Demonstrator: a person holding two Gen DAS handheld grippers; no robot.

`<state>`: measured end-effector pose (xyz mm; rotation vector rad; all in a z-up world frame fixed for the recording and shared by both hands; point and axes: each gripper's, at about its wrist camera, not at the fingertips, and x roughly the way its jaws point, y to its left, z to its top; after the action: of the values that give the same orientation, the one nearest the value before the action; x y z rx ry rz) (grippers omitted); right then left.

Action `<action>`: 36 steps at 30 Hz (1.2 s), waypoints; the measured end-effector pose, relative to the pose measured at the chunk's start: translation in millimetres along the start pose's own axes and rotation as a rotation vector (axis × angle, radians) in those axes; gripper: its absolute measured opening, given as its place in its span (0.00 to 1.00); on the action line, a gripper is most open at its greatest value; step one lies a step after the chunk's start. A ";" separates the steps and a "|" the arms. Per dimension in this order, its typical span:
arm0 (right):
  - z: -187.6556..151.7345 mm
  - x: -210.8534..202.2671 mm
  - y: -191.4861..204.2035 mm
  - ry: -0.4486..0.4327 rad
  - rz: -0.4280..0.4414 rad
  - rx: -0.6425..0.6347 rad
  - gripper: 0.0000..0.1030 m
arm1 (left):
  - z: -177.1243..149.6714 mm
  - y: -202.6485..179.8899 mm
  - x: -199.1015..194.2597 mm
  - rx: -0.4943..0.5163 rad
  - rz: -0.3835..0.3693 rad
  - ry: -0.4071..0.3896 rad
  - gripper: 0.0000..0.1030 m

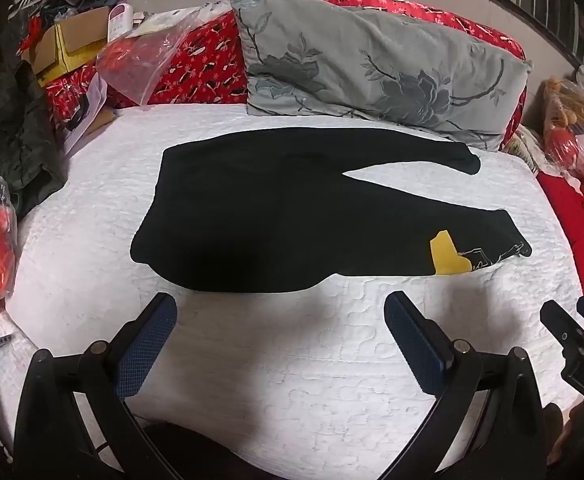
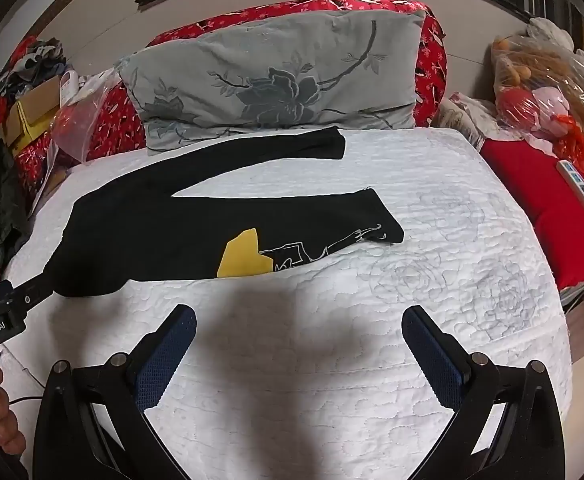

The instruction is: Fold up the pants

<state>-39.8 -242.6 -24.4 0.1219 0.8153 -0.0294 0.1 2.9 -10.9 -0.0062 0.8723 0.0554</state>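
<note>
Black pants [image 1: 284, 208] lie spread flat on the white quilt [image 1: 292, 360], waistband to the left, both legs reaching right in a V. The nearer leg bears a yellow patch [image 1: 445, 254] and white line stitching. In the right wrist view the same pants [image 2: 180, 236] lie left of centre, patch [image 2: 244, 258] facing me. My left gripper [image 1: 280, 316] hovers open above the quilt, just short of the pants' near edge. My right gripper [image 2: 297, 328] is open too, over bare quilt near the patched leg. Nothing sits between either pair of fingers.
A grey floral pillow [image 1: 379, 68] leans on a red floral headboard [image 1: 208, 64] right behind the far leg. Boxes, bags and clothes [image 1: 72, 40] crowd the left side. Bagged toys [image 2: 547, 80] and a power strip [image 2: 583, 196] lie on the right. A hand [image 2: 2, 416] holds the left gripper's body [image 2: 0, 312].
</note>
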 end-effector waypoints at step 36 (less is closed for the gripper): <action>12.8 -4.9 7.4 -0.028 -0.084 -0.039 1.00 | -3.3 19.4 13.2 -0.047 0.039 0.012 1.00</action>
<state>-33.3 -236.8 -11.4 0.0497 0.7919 -0.0945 5.1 22.8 -22.8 -0.0338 0.8833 0.1128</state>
